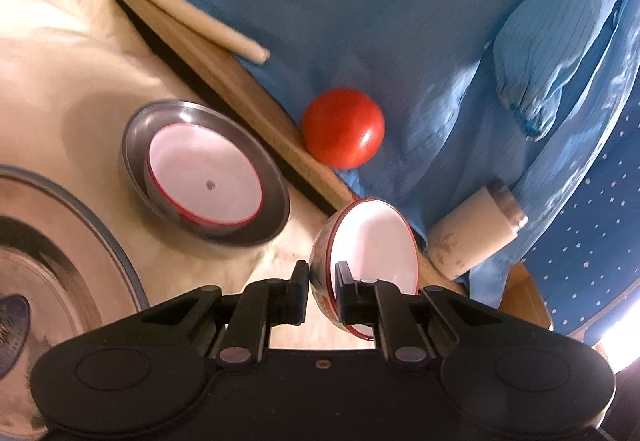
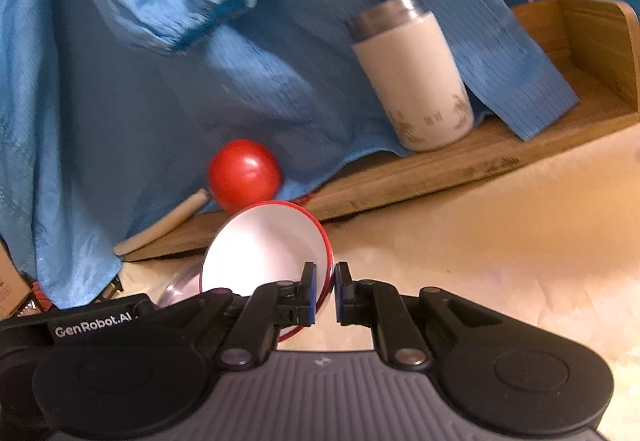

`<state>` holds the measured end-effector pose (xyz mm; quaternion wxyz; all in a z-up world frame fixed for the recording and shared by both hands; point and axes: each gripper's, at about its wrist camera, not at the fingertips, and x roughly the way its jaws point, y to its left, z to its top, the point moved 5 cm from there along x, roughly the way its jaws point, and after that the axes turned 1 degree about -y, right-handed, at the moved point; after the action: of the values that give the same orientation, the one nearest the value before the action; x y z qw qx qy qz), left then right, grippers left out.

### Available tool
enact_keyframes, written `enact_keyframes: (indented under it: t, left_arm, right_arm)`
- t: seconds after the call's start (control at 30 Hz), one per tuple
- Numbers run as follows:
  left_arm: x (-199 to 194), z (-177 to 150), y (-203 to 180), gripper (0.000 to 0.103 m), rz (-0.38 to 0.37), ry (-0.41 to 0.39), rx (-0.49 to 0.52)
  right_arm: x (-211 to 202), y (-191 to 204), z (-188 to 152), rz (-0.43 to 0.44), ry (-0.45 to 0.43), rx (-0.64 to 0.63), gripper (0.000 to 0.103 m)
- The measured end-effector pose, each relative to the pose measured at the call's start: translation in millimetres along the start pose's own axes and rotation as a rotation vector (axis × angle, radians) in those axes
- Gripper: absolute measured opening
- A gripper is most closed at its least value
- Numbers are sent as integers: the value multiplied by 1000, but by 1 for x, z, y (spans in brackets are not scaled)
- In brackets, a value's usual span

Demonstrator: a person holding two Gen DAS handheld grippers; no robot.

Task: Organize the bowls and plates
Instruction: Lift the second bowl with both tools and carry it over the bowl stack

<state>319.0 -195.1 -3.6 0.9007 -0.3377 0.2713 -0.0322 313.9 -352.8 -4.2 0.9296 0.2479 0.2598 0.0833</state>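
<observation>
In the left wrist view my left gripper point(image 1: 322, 281) is shut on the near rim of a white bowl with a red rim point(image 1: 372, 241), held tilted on edge above the table. A second white bowl point(image 1: 204, 177) sits inside a small steel plate point(image 1: 276, 213) to the left. In the right wrist view my right gripper point(image 2: 325, 277) is shut on the right rim of a red-rimmed white bowl point(image 2: 268, 253), which is tilted with its inside facing me. Whether this is a separate bowl I cannot tell.
A large steel plate point(image 1: 60, 241) lies at the far left. A red tomato point(image 1: 343, 128), a rolling pin point(image 1: 188, 9) and a white tumbler point(image 2: 416, 81) rest on a wooden shelf point(image 2: 440, 169) draped with blue cloth point(image 2: 120, 81). A black gripper body point(image 2: 80, 321) sits low at the left.
</observation>
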Motion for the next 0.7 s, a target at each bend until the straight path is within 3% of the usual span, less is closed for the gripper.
enact_keyframes:
  t: [0.37, 0.7]
  left_arm:
    - [-20, 37, 15, 13, 25, -53, 14]
    - [-19, 75, 35, 14, 41, 37, 131]
  right_arm:
    - [12, 45, 8, 79, -19, -38, 10]
    - [33, 75, 5, 114, 32, -40, 10]
